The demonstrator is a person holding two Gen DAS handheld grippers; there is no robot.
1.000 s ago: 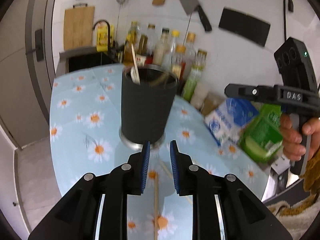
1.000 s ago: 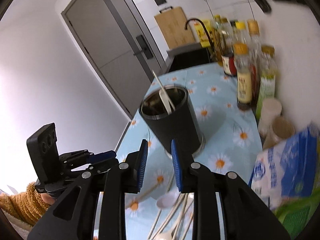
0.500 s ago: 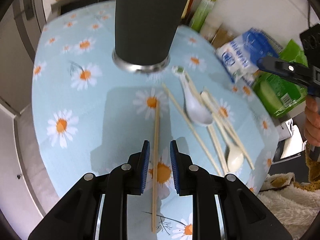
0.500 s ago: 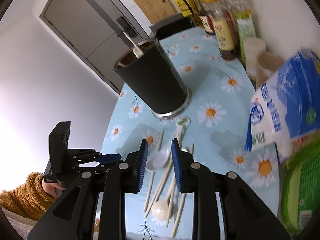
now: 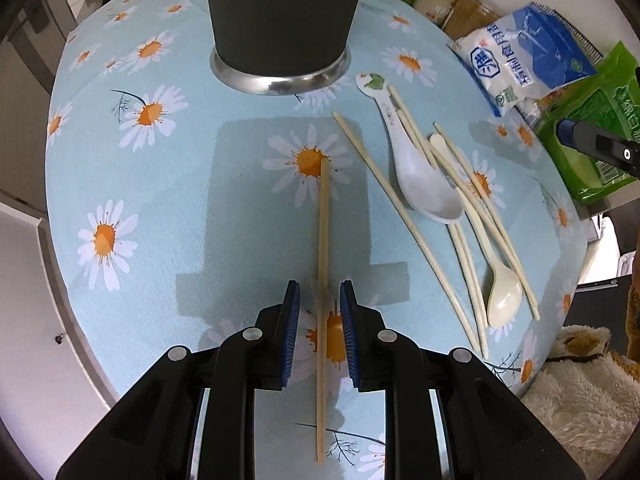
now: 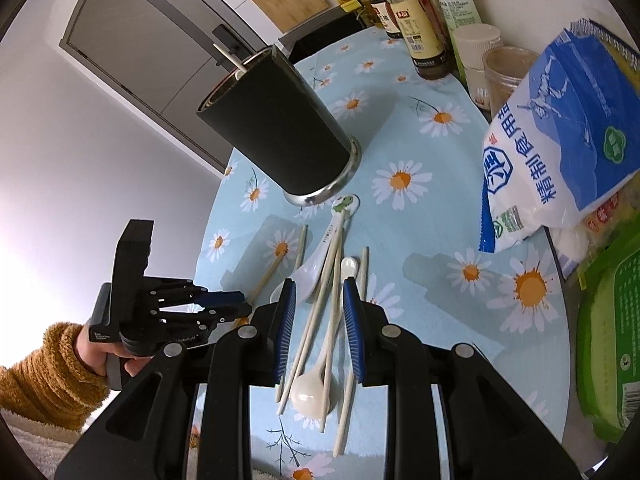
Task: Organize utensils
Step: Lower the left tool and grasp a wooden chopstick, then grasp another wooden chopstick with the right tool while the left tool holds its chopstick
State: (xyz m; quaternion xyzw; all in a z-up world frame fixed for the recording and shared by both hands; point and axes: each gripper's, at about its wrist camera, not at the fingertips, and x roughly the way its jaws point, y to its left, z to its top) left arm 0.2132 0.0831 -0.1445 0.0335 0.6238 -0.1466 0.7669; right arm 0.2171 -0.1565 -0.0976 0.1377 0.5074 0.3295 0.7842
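Left wrist view: the left gripper (image 5: 319,320) is hanging with its jaws apart astride a lone wooden chopstick (image 5: 322,280) lying on the daisy tablecloth (image 5: 120,160), gripping nothing. Rightward, a white ceramic spoon (image 5: 424,176) is lying among more chopsticks (image 5: 404,200). The black utensil holder (image 5: 280,20) is standing beyond. The right gripper (image 6: 319,332) is hovering spread over a cream spoon (image 6: 316,388), holding nothing.
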